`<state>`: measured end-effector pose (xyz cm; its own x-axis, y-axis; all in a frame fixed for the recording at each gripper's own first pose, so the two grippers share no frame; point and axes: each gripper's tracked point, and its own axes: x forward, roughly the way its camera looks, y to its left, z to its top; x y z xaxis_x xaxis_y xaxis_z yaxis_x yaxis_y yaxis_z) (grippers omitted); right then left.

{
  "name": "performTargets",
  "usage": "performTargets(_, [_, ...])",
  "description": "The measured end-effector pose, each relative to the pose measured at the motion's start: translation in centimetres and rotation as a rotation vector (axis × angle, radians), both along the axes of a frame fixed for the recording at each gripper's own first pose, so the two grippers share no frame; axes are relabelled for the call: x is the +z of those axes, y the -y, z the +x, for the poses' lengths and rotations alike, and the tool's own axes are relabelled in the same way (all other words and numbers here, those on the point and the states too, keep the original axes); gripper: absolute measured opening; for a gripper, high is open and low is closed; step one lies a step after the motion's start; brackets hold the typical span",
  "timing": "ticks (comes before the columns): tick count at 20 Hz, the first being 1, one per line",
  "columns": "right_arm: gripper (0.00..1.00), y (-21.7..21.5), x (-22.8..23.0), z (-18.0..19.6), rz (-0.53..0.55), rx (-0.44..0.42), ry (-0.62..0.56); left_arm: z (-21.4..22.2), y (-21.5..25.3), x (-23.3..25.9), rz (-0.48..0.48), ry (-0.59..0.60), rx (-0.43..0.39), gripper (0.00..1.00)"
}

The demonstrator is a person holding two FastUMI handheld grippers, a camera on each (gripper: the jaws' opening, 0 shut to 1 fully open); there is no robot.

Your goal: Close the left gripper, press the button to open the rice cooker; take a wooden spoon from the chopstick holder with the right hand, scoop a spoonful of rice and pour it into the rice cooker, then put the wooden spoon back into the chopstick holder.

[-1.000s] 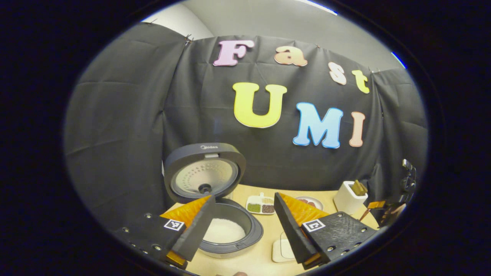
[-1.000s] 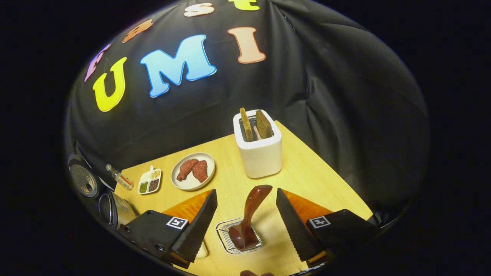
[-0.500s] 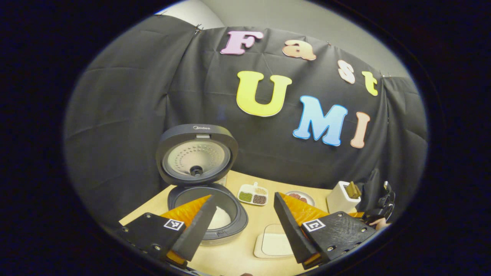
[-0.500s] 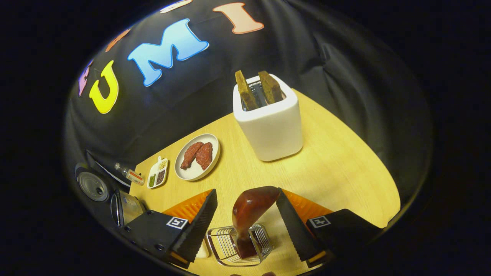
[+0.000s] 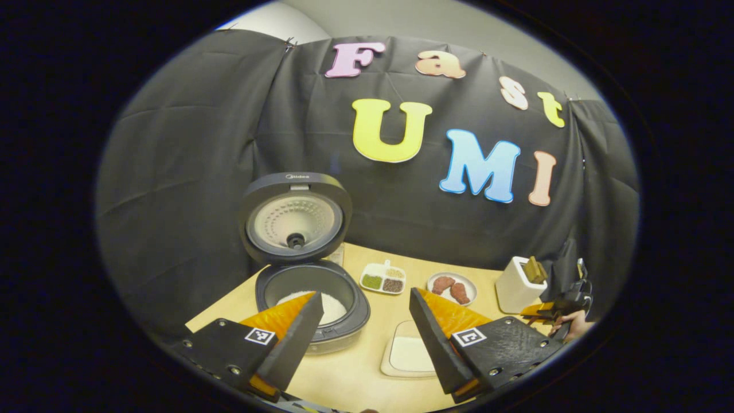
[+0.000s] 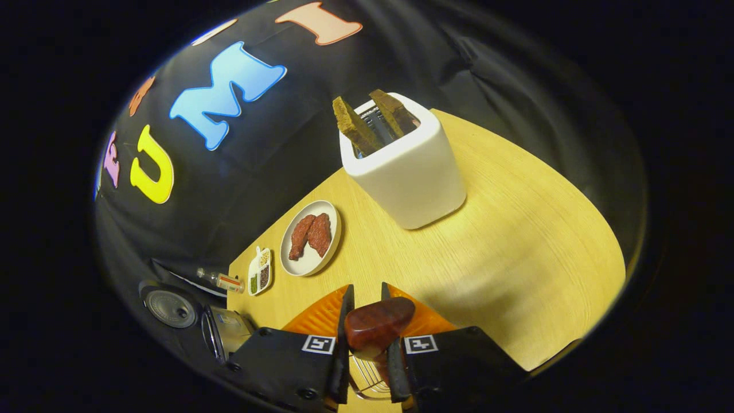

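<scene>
The table (image 6: 504, 229) spreads ahead of both grippers. Beyond the left gripper (image 5: 361, 338), ahead and to its left, the rice cooker (image 5: 312, 304) stands with its lid (image 5: 295, 217) raised upright and white rice (image 5: 330, 304) lying in the pot. The left gripper is released, its fingers wide apart with nothing between them, held above the table just in front of the cooker. A pale flat tray (image 5: 410, 355) lies on the table between its fingers. Ahead of the right gripper (image 6: 367, 344) stands a white toaster (image 6: 401, 160) with two slices of toast (image 6: 350, 123) poking out of its slots, and to its left a plate of meat (image 6: 312, 236), then a small divided dish (image 6: 260, 271) of grains. The right gripper is clenched on the handle of the wooden spoon (image 6: 378, 327), both fingers pressed to its sides. The spoon stands down in the wire chopstick holder (image 6: 367, 376), directly below the gripper.
</scene>
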<state>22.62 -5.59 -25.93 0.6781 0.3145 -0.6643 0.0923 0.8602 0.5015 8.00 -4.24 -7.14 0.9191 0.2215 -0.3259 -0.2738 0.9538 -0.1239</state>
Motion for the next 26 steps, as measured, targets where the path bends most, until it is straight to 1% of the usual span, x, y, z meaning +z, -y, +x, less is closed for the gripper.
performTargets(1, [0.25, 0.0, 0.3, -0.4, -0.010, -0.007, 0.010, -0.3, -0.2, -0.2, 0.003, -0.007, -0.002, 0.96])
performTargets(3, [0.25, -0.2, 1.7, -1.1, -0.015, -0.009, 0.035, -0.9, -0.2, -0.4, 0.009, -0.007, -0.021, 0.96])
performTargets(4, [0.25, -0.2, 2.6, -1.4, -0.022, -0.019, 0.051, -1.0, -0.3, -0.6, 0.011, -0.005, -0.038, 0.93])
performTargets(5, [0.25, -0.2, 3.5, -1.9, -0.037, -0.030, 0.075, -1.2, -0.4, -0.7, 0.014, -0.002, -0.058, 0.96])
performTargets(8, [0.25, -0.8, 7.3, -3.1, -0.110, -0.019, 0.179, -0.8, -1.6, -0.7, 0.022, 0.014, -0.102, 0.96])
performTargets(10, [0.25, -1.5, 9.6, -3.8, -0.170, -0.006, 0.240, -0.8, -2.6, -0.7, 0.010, 0.032, -0.125, 0.96])
performTargets(11, [0.25, -2.1, 11.0, -4.2, -0.189, 0.000, 0.274, -0.7, -3.2, -0.9, 0.009, 0.033, -0.133, 0.96])
performTargets(14, [0.25, -4.1, 15.7, -5.0, -0.254, 0.007, 0.392, -1.2, -4.5, -1.1, 0.064, 0.029, -0.166, 0.96])
performTargets(15, [0.25, -5.0, 17.3, -5.3, -0.275, 0.018, 0.439, -1.5, -4.7, -0.8, 0.083, 0.040, -0.184, 0.93])
performTargets(16, [0.25, -6.0, 18.9, -5.5, -0.284, 0.032, 0.473, -1.7, -4.8, -0.4, 0.099, 0.055, -0.201, 0.93])
performTargets(18, [0.25, -8.8, 21.4, -6.2, -0.265, 0.071, 0.518, -1.9, -5.1, -0.5, 0.115, 0.066, -0.229, 0.93])
performTargets(19, [0.25, -10.2, 22.0, -6.4, -0.249, 0.095, 0.532, -2.1, -5.4, -0.7, 0.114, 0.068, -0.236, 0.96])
performTargets(21, [0.25, -13.1, 23.0, -7.0, -0.219, 0.138, 0.553, -2.5, -6.0, -1.2, 0.093, 0.074, -0.243, 0.96])
performTargets(22, [0.22, -14.6, 23.0, -7.2, -0.211, 0.162, 0.560, -2.8, -6.3, -1.6, 0.078, 0.075, -0.242, 0.96])
performTargets(23, [0.25, -15.9, 22.8, -7.5, -0.211, 0.188, 0.564, -3.2, -6.7, -1.8, 0.064, 0.075, -0.239, 0.93])
performTargets(24, [0.25, -17.2, 22.2, -7.7, -0.215, 0.212, 0.562, -3.3, -7.2, -2.1, 0.054, 0.077, -0.235, 0.93])
performTargets(25, [0.25, -18.3, 21.3, -8.0, -0.225, 0.240, 0.555, -3.6, -7.7, -2.3, 0.048, 0.078, -0.230, 0.96])
performTargets(26, [0.25, -19.3, 20.1, -8.2, -0.242, 0.269, 0.545, -3.9, -8.2, -2.7, 0.045, 0.075, -0.225, 0.93])
